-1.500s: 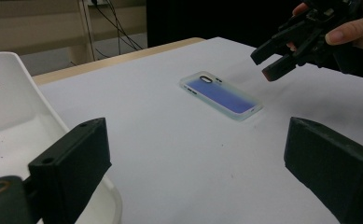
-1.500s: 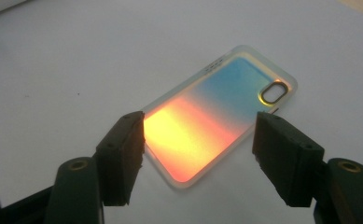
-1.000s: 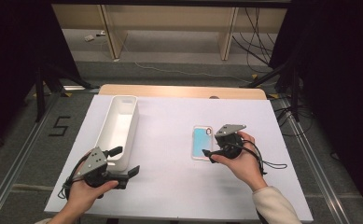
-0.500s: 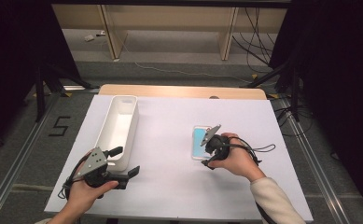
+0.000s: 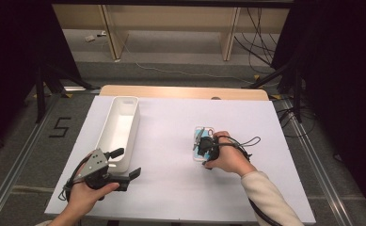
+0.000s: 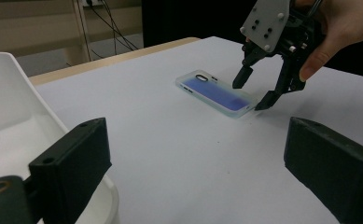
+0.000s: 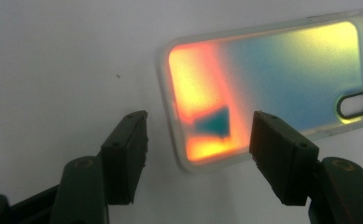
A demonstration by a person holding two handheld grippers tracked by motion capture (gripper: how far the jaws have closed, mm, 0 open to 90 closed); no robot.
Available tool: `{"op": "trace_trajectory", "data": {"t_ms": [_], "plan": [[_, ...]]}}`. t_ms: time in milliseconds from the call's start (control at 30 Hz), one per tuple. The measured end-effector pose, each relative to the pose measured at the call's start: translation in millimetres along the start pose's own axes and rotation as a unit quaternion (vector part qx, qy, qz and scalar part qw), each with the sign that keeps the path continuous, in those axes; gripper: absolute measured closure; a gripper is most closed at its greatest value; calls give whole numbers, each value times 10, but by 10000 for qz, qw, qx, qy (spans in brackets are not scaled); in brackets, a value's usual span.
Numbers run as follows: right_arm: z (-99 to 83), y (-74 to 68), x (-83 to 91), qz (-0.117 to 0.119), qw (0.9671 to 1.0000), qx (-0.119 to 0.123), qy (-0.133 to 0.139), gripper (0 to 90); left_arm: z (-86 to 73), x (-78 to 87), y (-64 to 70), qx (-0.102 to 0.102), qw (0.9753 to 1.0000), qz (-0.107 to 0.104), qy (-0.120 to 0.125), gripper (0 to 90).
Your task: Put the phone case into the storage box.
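Observation:
A translucent phone case (image 5: 203, 133) with an iridescent blue-orange sheen lies flat on the white table, right of centre. My right gripper (image 5: 199, 144) points down at its near short end. In the right gripper view the case (image 7: 272, 79) sits just ahead, and the open right gripper (image 7: 200, 135) has one jaw off the end and one by the long edge. The left gripper view shows the same right gripper (image 6: 253, 94) with its tips at the case (image 6: 216, 93). My left gripper (image 5: 126, 162) rests open and holds nothing at the front left.
A long white bin (image 5: 120, 129) stands lengthwise at the table's left, just beyond my left gripper; its rim (image 6: 11, 121) is close in the left gripper view. The right gripper's cable (image 5: 246, 143) loops on the table. A wooden strip (image 5: 180, 92) edges the far side.
My right gripper has moved left and tipped its jaws down over the near end of the phone case. The left gripper and the bin have stayed put.

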State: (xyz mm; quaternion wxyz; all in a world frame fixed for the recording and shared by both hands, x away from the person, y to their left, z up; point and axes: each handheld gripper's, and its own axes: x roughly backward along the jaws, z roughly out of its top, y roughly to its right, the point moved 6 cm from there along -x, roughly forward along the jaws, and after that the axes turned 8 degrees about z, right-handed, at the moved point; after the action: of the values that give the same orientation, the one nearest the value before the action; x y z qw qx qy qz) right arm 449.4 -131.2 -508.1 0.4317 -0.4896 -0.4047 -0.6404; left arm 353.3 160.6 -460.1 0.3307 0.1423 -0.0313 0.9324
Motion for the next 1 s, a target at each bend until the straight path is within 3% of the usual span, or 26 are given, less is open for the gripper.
{"op": "trace_trajectory", "data": {"t_ms": [333, 733, 900, 933, 1000], "plan": [[56, 13, -64, 181, 9995, 150, -220, 461, 1, 0, 5, 19, 10000, -4, -1, 66], [127, -35, -79, 359, 9977, 450, -362, 676, -1, 0, 15, -20, 10000, -19, -15, 65], [113, -57, -81, 409, 9973, 523, -305, 757, -2, -2, 18, -13, 10000, -19, -13, 65], [106, -72, -82, 443, 9976, 443, -299, 764, -3, -2, 20, -11, 10000, -23, -16, 65], [108, -65, -82, 458, 9971, 553, -270, 774, -4, -2, 21, -11, 10000, -16, -23, 65]]}}
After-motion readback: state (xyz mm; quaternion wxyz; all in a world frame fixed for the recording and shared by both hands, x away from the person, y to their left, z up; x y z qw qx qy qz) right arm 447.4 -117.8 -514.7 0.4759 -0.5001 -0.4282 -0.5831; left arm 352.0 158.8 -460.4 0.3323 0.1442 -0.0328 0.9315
